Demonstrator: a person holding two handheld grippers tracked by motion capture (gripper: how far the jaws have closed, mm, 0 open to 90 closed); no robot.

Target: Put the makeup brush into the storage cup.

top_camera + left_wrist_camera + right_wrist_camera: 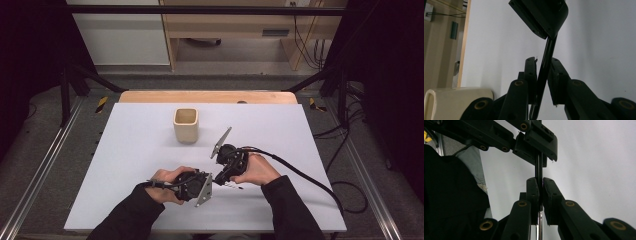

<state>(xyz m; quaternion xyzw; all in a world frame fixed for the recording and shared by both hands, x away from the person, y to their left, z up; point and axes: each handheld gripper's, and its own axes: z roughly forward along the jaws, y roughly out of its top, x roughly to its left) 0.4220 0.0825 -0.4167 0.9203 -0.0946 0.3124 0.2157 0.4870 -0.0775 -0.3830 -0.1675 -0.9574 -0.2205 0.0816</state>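
A thin black pen (538,167) spans both tools above the counter (125,150): right hand-held gripper (540,185) clamps one end, left hand-held gripper (543,65) brackets the other, jaws slightly apart. Cup (186,125) lies beyond.

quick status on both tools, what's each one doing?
Left tool: jaws around the thin dark rod, a gap showing on one side; grip cannot be told.
Right tool: closed on that rod.
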